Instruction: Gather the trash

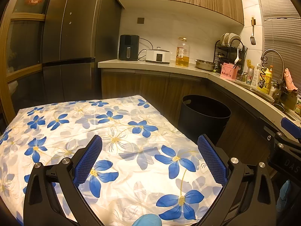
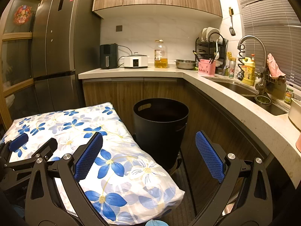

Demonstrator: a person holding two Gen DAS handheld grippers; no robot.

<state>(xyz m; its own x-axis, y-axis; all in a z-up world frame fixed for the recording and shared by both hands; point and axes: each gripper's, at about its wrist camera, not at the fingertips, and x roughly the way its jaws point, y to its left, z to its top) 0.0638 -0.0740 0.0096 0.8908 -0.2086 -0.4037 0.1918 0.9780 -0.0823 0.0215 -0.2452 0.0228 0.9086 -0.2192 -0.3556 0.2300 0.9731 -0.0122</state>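
A: Near first — how many tongs?
B: Two. The left tongs (image 1: 149, 146) are spread wide over the flowered cloth (image 1: 112, 131) on the tabletop, holding nothing. The right tongs (image 2: 148, 145) gape just as wide and hold nothing, one finger over the cloth edge, the other over the floor.
A: And the bin?
B: One black bin (image 2: 160, 124), on the floor just beside the tabletop, in front of the cabinets. Its inside is too dark to read.
A: Any trash?
B: None visible on the cloth.
A: Farther back?
B: One fryer (image 2: 108, 56), one cooker (image 2: 135, 61), one oil bottle (image 2: 160, 55), one steel bowl (image 2: 185, 64), one dish rack (image 2: 210, 43), one fridge (image 2: 56, 43).
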